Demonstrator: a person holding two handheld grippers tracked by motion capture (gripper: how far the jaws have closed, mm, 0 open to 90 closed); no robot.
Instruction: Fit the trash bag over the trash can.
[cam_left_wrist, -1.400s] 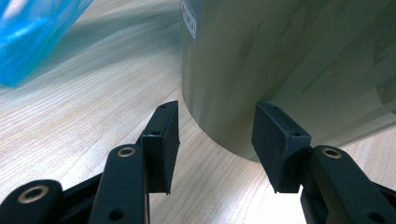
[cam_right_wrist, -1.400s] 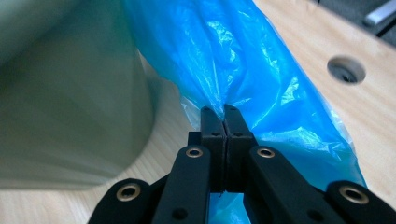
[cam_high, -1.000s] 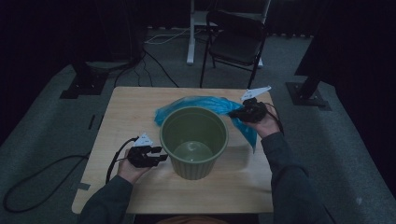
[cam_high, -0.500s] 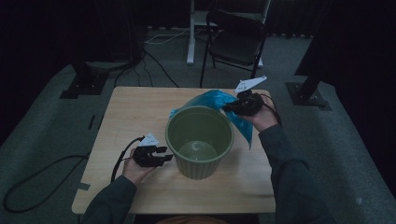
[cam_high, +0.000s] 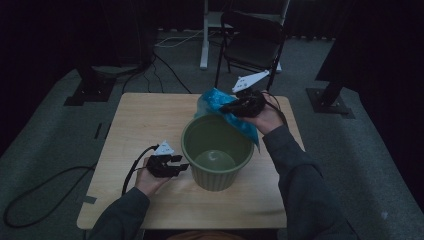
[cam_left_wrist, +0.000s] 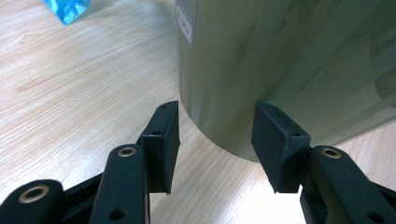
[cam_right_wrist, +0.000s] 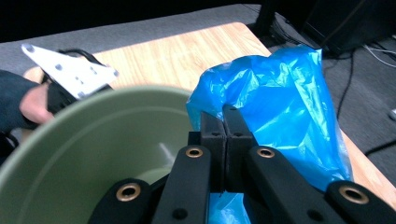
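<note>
Left gripper (cam_high: 176, 165) low near the table edge, jaws spread apart, pads (cam_left_wrist: 164, 140) gripping nothing, forearm entering from the bottom. Right gripper (cam_high: 226, 107) raised farther out, jaws pressed together, arm extended forward.

Bin (cam_high: 218, 150) mid-table (cam_high: 140, 120), bag (cam_high: 230, 112) behind its rim, chair (cam_high: 252, 45) beyond the table
</note>
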